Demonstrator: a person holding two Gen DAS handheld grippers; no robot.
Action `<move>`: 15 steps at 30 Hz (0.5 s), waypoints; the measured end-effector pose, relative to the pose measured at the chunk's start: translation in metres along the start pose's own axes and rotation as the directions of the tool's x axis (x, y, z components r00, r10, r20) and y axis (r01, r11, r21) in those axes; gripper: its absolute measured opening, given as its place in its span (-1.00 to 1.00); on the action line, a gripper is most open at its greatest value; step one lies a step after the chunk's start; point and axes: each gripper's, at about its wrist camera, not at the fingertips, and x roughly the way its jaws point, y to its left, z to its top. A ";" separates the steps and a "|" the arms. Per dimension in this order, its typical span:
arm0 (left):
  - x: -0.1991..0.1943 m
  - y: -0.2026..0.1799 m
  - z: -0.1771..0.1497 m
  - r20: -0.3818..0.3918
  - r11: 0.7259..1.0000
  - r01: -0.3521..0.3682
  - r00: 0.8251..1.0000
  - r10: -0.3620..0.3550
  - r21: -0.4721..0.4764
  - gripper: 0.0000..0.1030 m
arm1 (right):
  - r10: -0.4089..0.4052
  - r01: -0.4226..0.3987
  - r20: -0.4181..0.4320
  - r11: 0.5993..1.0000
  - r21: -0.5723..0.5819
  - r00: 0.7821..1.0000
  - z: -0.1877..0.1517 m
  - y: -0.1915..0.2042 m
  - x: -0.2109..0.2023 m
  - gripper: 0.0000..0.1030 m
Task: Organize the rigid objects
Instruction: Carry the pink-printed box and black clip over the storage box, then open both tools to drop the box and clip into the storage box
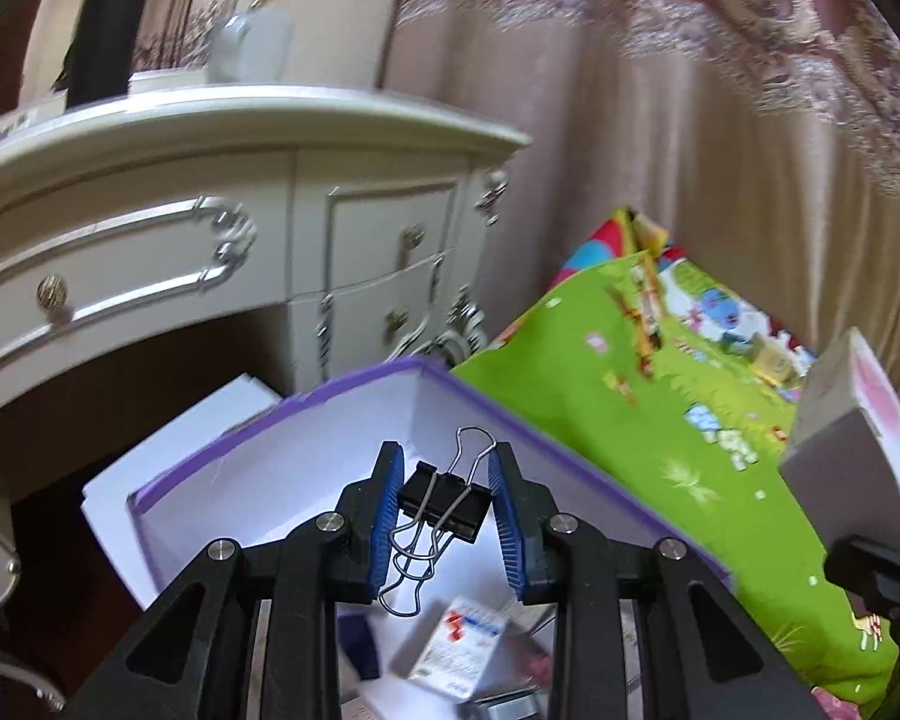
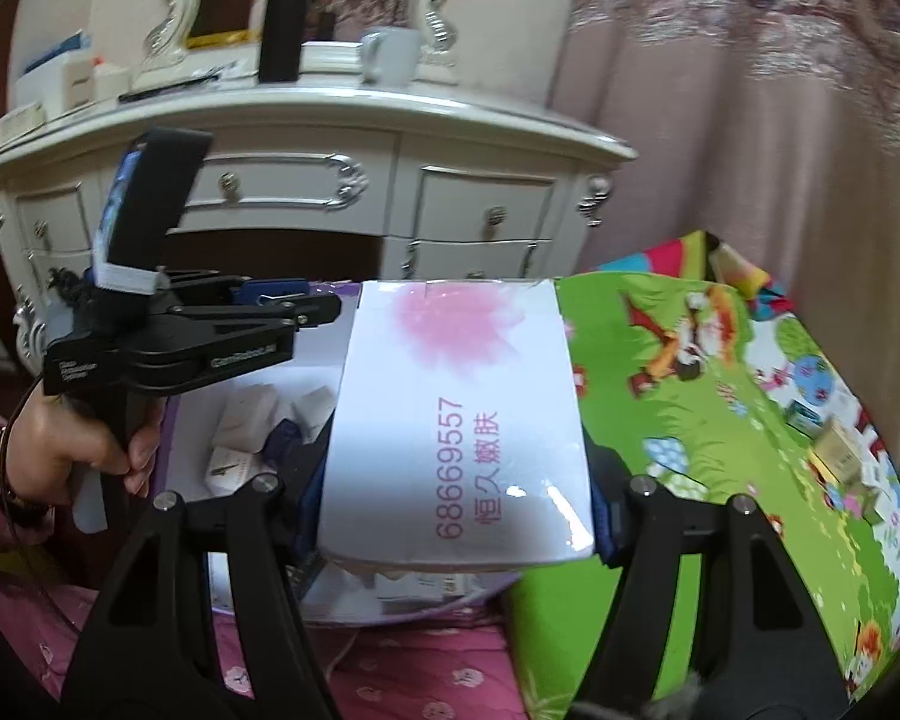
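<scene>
My left gripper point(image 1: 445, 501) hangs over a purple-rimmed white box point(image 1: 306, 456). A black binder clip point(image 1: 444, 507) with wire handles sits between its blue pads; the pads stand a little apart from the clip body, so the hold is unclear. Small cartons point(image 1: 459, 639) lie in the box below. My right gripper point(image 2: 456, 480) is shut on a white carton with a pink bloom and pink print point(image 2: 456, 426), held just right of the box point(image 2: 258, 420). That carton shows at the right edge of the left wrist view point(image 1: 852, 438). The left gripper shows in the right wrist view point(image 2: 306, 306).
A cream dressing table point(image 2: 306, 138) with drawers stands behind, with a white mug point(image 2: 390, 54) and a black bottle point(image 2: 285, 12) on top. A green cartoon play mat point(image 2: 720, 420) lies to the right. Curtains point(image 2: 750, 150) hang behind. Pink floral fabric point(image 2: 390, 672) is near me.
</scene>
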 end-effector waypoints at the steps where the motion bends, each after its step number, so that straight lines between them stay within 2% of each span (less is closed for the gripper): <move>1: 0.003 0.004 -0.002 -0.014 1.000 -0.010 1.000 0.010 -0.009 -0.40 | 0.013 -0.013 -0.008 1.000 -0.011 1.000 0.001 0.003 0.004 0.35; 9: 0.022 0.032 -0.016 -0.123 0.992 -0.113 0.987 0.105 -0.059 -0.39 | 0.104 -0.108 -0.062 0.991 -0.073 0.993 -0.001 0.034 0.027 0.35; 10: 0.024 0.034 -0.017 -0.134 0.989 -0.127 0.984 0.117 -0.070 -0.34 | 0.117 -0.121 -0.067 0.990 -0.073 0.991 -0.002 0.036 0.029 0.35; 11: 0.025 0.037 -0.017 -0.146 0.986 -0.141 0.981 0.128 -0.084 -0.25 | 0.132 -0.137 -0.071 0.988 -0.069 0.989 -0.003 0.038 0.031 0.35; 13: 0.028 0.041 -0.017 -0.165 0.979 -0.174 0.974 0.155 -0.108 0.41 | 0.163 -0.168 -0.083 0.984 -0.056 0.983 -0.005 0.040 0.036 0.37; 15: 0.027 0.042 -0.016 -0.163 0.970 -0.218 0.966 0.198 -0.113 0.67 | 0.172 -0.176 -0.089 0.984 -0.042 0.981 -0.008 0.040 0.038 0.53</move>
